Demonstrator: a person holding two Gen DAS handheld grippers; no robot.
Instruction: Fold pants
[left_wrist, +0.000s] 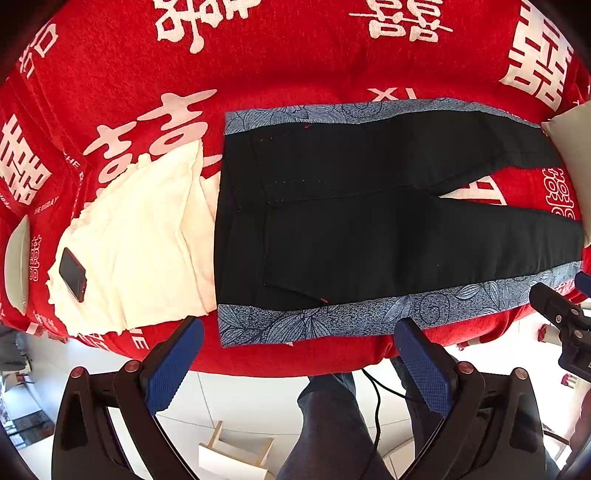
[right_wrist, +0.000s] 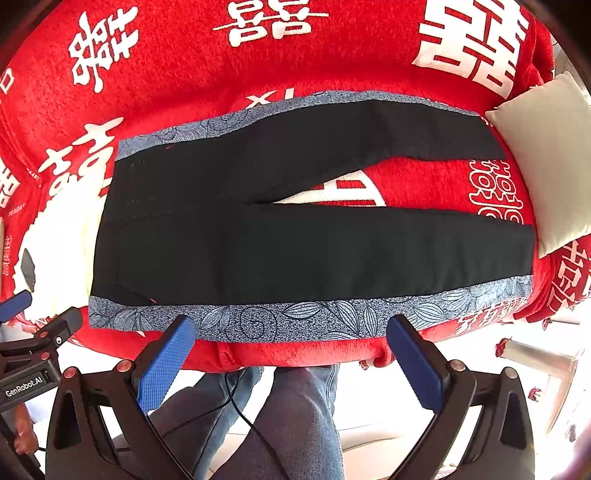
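A: Where are the pants now?

B: The black pants with blue floral side panels (left_wrist: 369, 229) lie flat on the red blanket printed with white characters (left_wrist: 295, 62), which covers what looks like a bed. The waistband is toward the left, and the 2 legs run off to the right with a narrow wedge of red showing between them.

A: Has either tool got hold of them?

B: No. The left gripper (left_wrist: 299, 354) hovers just off the near edge, by the waistband end, with its blue-padded jaws spread wide and nothing between them. The right gripper (right_wrist: 291, 350) hangs beside the near leg's floral strip, jaws equally spread and empty.

A: Why are both on that near side?

B: My guess is that they are lined up along the near edge so that leg can be lifted over onto the far one. No fold has been made yet.

A: Anything in the way?

B: A cream folded cloth (left_wrist: 140, 243) touches the waistband end, with a dark smartphone (left_wrist: 72, 274) lying on it. A pale cushion (right_wrist: 543, 162) sits at the leg ends. Both seem clear of a lengthwise fold.
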